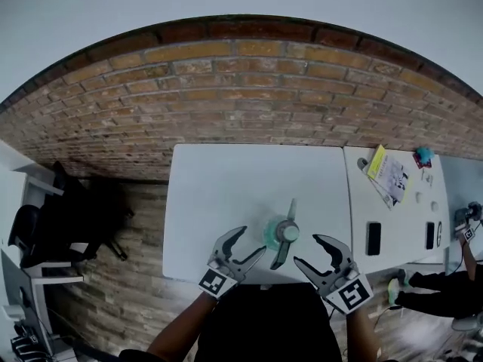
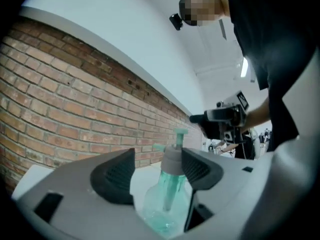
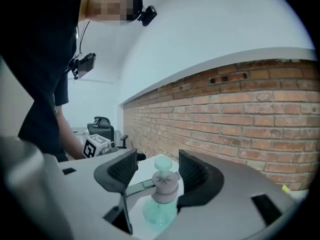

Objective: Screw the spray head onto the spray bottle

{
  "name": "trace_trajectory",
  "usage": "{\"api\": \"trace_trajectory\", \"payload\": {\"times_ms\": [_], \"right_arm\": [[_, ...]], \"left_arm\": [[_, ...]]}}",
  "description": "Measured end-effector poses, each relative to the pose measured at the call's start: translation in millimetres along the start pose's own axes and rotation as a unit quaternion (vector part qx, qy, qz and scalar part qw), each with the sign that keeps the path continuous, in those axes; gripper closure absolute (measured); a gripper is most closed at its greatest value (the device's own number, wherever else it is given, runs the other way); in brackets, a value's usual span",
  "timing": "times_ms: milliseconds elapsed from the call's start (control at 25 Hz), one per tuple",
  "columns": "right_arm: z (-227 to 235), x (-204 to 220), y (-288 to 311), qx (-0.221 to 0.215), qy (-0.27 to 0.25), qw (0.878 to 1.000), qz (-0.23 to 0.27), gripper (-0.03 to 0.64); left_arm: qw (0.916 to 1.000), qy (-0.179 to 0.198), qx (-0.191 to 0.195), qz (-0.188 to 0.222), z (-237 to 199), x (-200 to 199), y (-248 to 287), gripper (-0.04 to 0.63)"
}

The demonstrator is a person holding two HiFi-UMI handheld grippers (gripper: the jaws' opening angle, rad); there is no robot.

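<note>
A clear green spray bottle [image 1: 270, 236] stands upright near the front edge of the white table [image 1: 226, 194], with the grey spray head [image 1: 287, 232] sitting on its neck. My left gripper [image 1: 253, 240] is open just left of the bottle. My right gripper [image 1: 306, 249] is open just right of it. In the left gripper view the bottle [image 2: 162, 204] and its grey head [image 2: 172, 159] show between the spread jaws of the gripper [image 2: 157, 171], the right pad close beside the collar. The right gripper view frames the head [image 3: 164, 180] in the gap of the gripper [image 3: 157, 170], clear of both pads.
A second white table [image 1: 400, 217] to the right carries a black phone [image 1: 373, 238], a yellow booklet [image 1: 386, 176] and a small teal object [image 1: 423, 155]. Another person's arm [image 1: 466, 251] is at the far right. A black chair [image 1: 60, 217] stands left. A brick wall [image 1: 249, 89] lies behind.
</note>
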State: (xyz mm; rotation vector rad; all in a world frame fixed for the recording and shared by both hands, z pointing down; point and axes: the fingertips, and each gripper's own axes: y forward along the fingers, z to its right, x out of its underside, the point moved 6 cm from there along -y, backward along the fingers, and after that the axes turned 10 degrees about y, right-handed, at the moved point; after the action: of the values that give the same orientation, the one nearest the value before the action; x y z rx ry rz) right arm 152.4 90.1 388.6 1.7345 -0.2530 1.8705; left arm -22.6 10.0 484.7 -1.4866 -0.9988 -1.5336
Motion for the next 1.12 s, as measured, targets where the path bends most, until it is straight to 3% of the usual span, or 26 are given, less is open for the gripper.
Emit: {"api": "trace_trajectory", "payload": {"times_ms": [120, 200, 360, 760, 920, 1120], "right_arm": [[0, -1, -20, 0.009, 0.019, 0.999, 0.048, 0.384], [1, -6, -35, 0.014, 0.025, 0.996, 0.083, 0.507], [8, -15, -68, 0.012, 0.038, 0.992, 0.118, 0.606], [-22, -10, -161, -0.016, 0.005, 0.987, 0.162, 0.609], [-40, 0, -183, -0.004, -0.005, 0.986, 0.169, 0.609], [-61, -12, -206, 0.007, -0.066, 0.982, 0.177, 0.609]], "left_arm": [[0.9996, 0.001, -0.024, 0.014, 14, -25, -8, 0.435], [0.9988, 0.002, -0.045, 0.019, 24, -40, -16, 0.585], [0.9935, 0.048, -0.094, 0.041, 47, -63, -28, 0.594], [0.9879, 0.048, -0.147, 0.013, 170, -85, -36, 0.594], [0.9841, 0.058, -0.165, 0.031, 193, -97, -52, 0.594], [0.984, 0.052, -0.168, 0.027, 222, -105, -54, 0.594]]}}
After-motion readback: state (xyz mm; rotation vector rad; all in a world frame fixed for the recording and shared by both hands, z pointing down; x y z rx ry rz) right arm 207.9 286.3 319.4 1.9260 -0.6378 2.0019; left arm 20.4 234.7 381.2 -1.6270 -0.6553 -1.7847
